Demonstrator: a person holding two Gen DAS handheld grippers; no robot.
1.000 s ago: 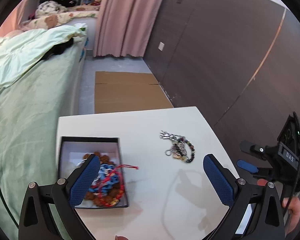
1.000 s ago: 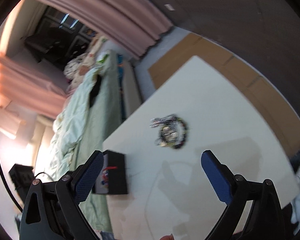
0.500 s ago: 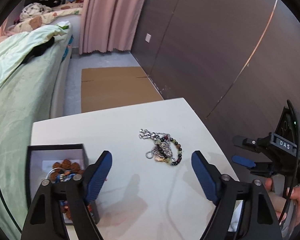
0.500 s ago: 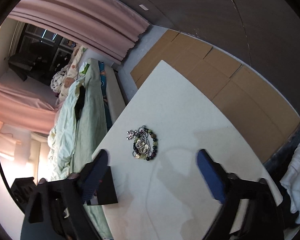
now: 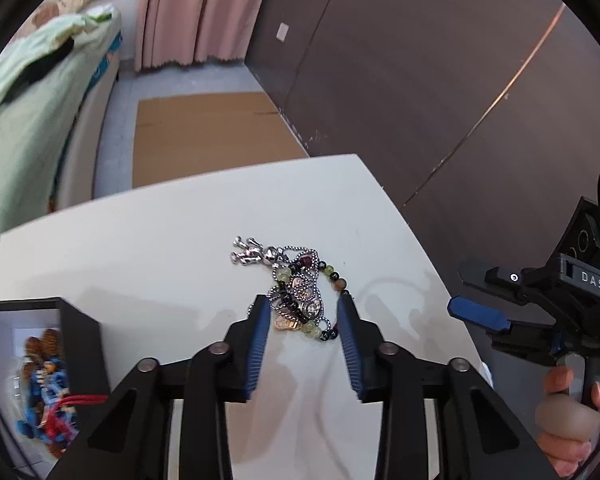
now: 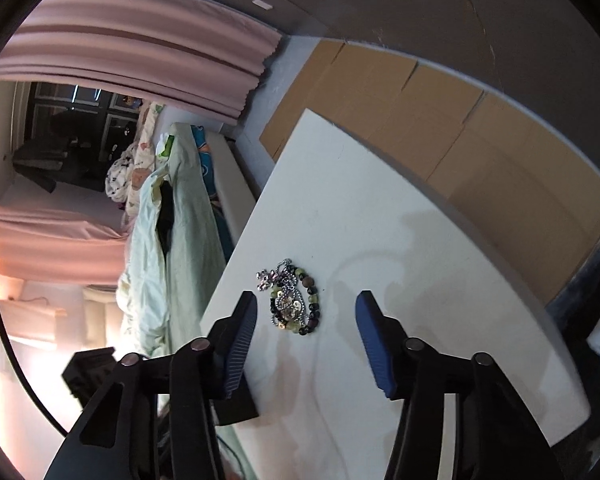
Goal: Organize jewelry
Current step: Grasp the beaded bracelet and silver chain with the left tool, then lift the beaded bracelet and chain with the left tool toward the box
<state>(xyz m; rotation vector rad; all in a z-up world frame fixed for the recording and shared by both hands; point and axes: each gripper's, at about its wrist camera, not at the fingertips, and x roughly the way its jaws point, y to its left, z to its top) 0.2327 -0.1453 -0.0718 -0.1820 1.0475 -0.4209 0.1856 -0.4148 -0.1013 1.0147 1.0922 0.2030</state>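
A tangle of jewelry (image 5: pixel 298 292), with a silver chain, a silver figure charm and a green and dark bead bracelet, lies on the white table (image 5: pixel 160 248). My left gripper (image 5: pixel 303 312) is open, its blue pads on either side of the near end of the pile, close to the table. The pile also shows in the right wrist view (image 6: pixel 294 304). My right gripper (image 6: pixel 305 306) is open and held above it. A black box (image 5: pixel 40 380) at the lower left holds red, blue and brown bracelets.
A bed with a green cover (image 5: pixel 28 112) runs along the table's left side. Flat cardboard (image 5: pixel 208 136) lies on the floor beyond the table. A dark wall (image 5: pixel 420 80) stands to the right. The right gripper's body (image 5: pixel 560 304) hangs past the table's right edge.
My left gripper has moved right from the box to the jewelry pile, come down, and its jaws have narrowed around it. My right gripper has drawn closer to the pile and narrowed a little.
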